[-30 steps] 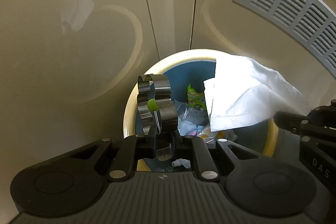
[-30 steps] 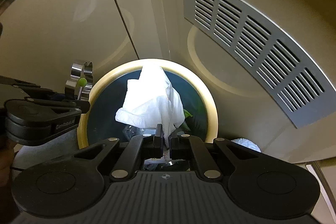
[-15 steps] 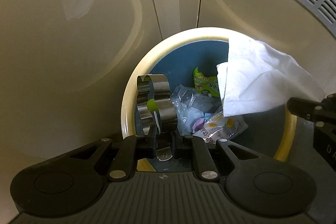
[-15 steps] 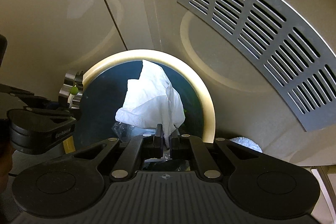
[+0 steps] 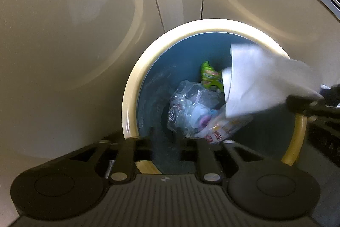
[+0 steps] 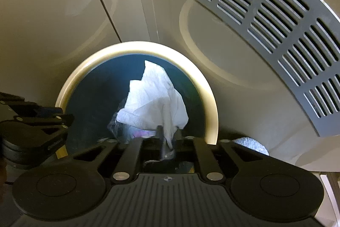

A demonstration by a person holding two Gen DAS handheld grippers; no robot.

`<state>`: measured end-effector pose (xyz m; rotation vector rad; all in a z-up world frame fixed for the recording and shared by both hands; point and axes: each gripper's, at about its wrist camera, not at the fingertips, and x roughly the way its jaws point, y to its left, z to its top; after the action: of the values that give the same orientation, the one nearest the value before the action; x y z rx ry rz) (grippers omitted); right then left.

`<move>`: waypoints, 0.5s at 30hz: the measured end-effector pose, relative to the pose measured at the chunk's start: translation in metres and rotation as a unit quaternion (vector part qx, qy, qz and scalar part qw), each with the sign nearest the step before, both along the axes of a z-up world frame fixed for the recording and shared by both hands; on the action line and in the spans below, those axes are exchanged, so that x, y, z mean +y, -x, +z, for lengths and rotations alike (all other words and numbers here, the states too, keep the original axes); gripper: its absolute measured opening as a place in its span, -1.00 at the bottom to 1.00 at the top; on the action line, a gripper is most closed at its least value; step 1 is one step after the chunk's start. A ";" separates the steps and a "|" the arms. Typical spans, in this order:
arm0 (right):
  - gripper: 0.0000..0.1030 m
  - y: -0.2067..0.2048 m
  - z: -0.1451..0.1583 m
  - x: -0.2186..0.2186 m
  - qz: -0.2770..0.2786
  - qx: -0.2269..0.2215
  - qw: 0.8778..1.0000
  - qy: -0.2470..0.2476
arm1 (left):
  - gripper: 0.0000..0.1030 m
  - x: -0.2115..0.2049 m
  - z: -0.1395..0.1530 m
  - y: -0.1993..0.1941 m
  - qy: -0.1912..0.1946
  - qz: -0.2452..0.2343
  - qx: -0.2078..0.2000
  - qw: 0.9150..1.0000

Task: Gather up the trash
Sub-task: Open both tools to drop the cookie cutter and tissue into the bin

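Fingers (image 5: 158,142) of left gripper (image 5: 167,139) opening, empty; right gripper (image 6: 169,139) opening, tissue (image 6: 155,101) between its fingers.
Both point down over bin (image 5: 131,90); wrappers (image 5: 191,112) inside, vent grille (image 6: 265,20) behind.

Legible text is almost absent. In the left wrist view, a clear plastic wrapper (image 5: 223,131) lying among the rubbish in the blue bin (image 5: 148,86) carries red printed characters near its lower edge; they are too small and blurred to read. A green packet (image 5: 209,76) deeper in the bin shows coloured print, likewise illegible. In the right wrist view, faint embossed lettering on the body of the left gripper (image 6: 54,143) cannot be made out.
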<state>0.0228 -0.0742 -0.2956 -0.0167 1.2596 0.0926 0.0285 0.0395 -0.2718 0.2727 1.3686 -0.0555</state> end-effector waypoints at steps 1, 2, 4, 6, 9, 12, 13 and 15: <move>0.12 0.000 0.001 0.000 -0.002 -0.003 1.000 0.005 | 0.29 0.000 0.001 0.001 0.005 -0.003 -0.004 1.000; 0.43 0.001 0.003 0.000 -0.005 -0.006 1.000 0.010 | 0.66 0.000 0.005 0.002 0.013 -0.008 -0.012 1.000; 0.56 0.003 0.009 0.001 -0.007 -0.015 1.000 0.016 | 0.80 -0.002 0.013 0.008 0.010 -0.019 -0.035 0.999; 0.60 0.003 0.016 0.000 -0.007 -0.019 1.000 0.014 | 0.97 -0.001 0.020 0.012 -0.001 -0.027 -0.042 0.999; 0.67 0.007 0.028 -0.002 -0.005 -0.027 1.000 0.008 | 0.99 0.001 0.037 0.019 0.006 -0.029 -0.055 0.998; 0.71 0.018 0.047 -0.002 0.007 -0.044 0.999 -0.005 | 0.99 0.003 0.063 0.032 0.020 -0.041 -0.079 0.996; 0.74 0.022 0.055 -0.002 0.014 -0.053 0.998 -0.010 | 0.99 0.004 0.072 0.038 0.019 -0.046 -0.089 0.995; 0.82 0.032 0.069 -0.003 0.029 -0.073 0.997 -0.013 | 0.99 0.005 0.090 0.050 0.013 -0.051 -0.109 0.993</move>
<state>-0.0096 -0.0771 -0.2262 -0.0372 1.1125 0.1561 -0.0213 0.0445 -0.1821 0.3184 1.1355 -0.1255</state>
